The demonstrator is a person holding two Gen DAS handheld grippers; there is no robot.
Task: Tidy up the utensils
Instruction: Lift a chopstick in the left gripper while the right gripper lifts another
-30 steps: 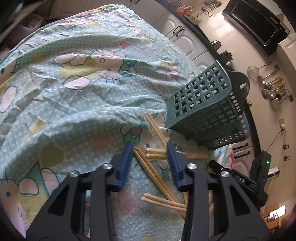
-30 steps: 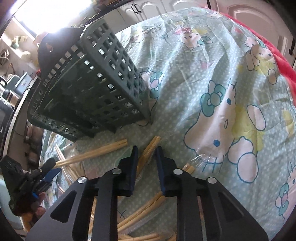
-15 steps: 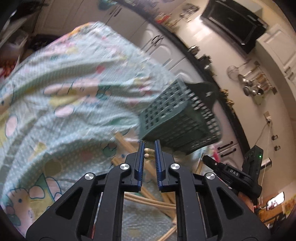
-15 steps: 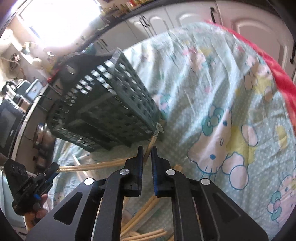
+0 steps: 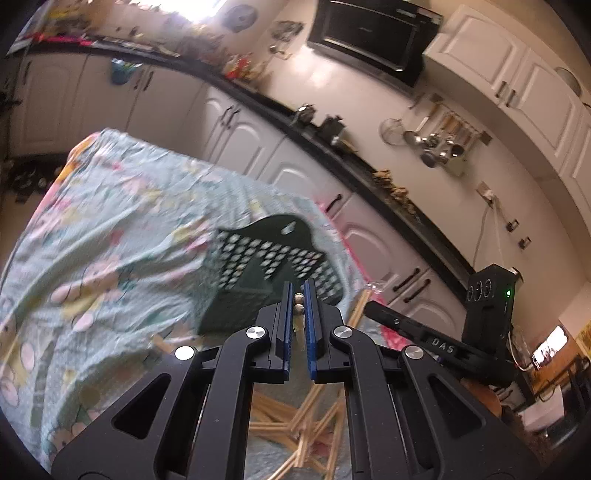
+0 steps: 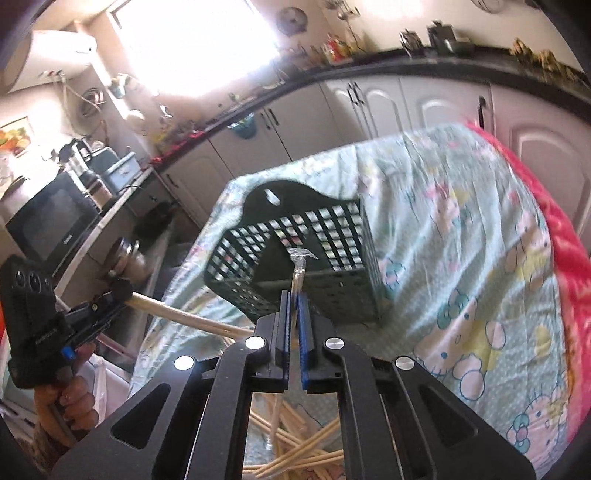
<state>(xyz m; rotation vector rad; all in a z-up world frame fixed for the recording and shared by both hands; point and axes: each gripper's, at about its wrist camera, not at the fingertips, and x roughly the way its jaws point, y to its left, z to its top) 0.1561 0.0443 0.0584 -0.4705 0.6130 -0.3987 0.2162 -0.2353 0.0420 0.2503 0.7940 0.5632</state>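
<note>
Here both grippers are raised above the desk, each aimed toward the dark green slotted basket. The left gripper has its jaws clamped on a chopstick pair; the right gripper pinches a plastic-wrapped chopstick pair. Loose chopsticks lie below on the cartoon-cat cloth

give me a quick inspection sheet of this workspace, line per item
surface: cartoon-print cloth, wrinkled, covering the table
job's things: green basket upright on the cloth; loose chopsticks piled below the grippers
clutter: nothing seen beyond the chopsticks
grippers: left gripper shut on a chopstick pair, raised near the basket; right gripper shut on a wrapped chopstick, tip toward the basket
cables: one wall cable from a socket, away from the table
surroundings: kitchen counter, white cabinets, wall oven
</note>
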